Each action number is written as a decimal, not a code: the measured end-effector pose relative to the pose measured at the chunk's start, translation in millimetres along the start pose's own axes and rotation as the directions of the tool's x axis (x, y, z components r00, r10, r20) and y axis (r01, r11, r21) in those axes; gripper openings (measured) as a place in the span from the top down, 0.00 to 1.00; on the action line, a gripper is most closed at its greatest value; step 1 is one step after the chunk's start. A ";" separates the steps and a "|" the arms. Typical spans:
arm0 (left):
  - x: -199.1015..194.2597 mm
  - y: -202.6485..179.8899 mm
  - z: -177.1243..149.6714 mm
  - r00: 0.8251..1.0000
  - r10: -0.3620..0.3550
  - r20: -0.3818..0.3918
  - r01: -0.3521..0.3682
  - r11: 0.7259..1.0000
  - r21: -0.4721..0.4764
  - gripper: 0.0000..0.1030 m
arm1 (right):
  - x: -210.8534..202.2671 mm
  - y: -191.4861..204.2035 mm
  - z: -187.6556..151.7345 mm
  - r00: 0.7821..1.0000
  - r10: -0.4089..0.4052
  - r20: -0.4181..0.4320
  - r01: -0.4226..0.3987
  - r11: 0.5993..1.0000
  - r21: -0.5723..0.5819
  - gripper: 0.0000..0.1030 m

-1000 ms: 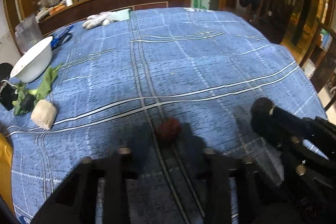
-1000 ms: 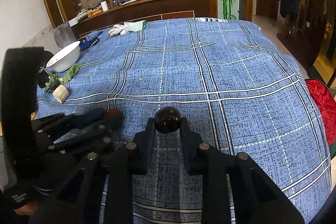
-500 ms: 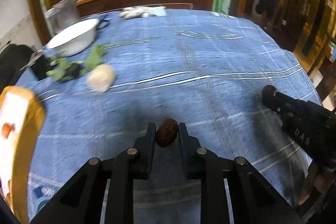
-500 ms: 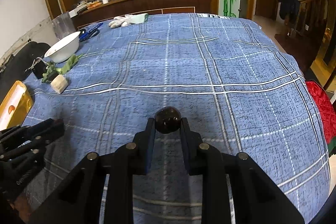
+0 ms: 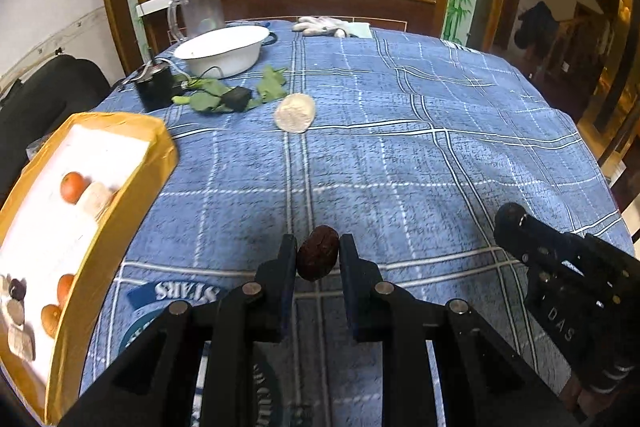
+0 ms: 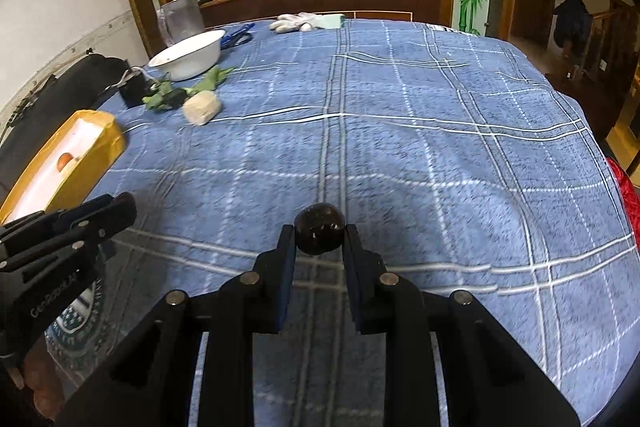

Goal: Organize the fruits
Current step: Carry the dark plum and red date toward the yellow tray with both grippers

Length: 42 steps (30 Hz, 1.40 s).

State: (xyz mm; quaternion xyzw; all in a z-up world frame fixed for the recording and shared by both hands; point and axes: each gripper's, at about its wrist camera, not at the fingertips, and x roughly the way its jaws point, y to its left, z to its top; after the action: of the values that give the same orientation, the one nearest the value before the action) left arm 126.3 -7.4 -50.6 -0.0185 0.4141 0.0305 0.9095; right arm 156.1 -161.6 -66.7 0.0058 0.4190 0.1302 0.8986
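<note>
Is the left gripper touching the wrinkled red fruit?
Touching. The left wrist view shows both fingers of the left gripper pressed against the fruit, with no gap.

White basin (image 5: 224,50), gloves (image 5: 320,25), jug (image 5: 198,11)

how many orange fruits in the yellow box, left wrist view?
3 visible. One orange fruit sits toward the far end of the yellow box; two more lie near its near end by the wall. The box runs off frame, so others may be hidden.
</note>
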 end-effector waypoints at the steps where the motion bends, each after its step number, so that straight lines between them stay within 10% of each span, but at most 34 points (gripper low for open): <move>1: -1.8 1.3 -0.9 1.000 0.001 0.000 -0.001 1.000 -0.002 0.81 | -1.6 2.6 -1.2 1.000 0.002 0.002 -0.002 1.000 -0.001 0.76; 42: -30.1 29.9 -23.4 0.998 0.057 0.027 -0.056 0.997 -0.049 0.81 | -19.8 36.5 -7.3 0.999 0.015 0.033 -0.013 0.998 -0.059 0.76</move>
State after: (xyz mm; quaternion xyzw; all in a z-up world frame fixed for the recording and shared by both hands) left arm 86.8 19.8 -43.5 -0.0284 0.4005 0.0664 0.9134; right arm 130.1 -131.9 -52.1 -0.0155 0.4001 0.1484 0.9042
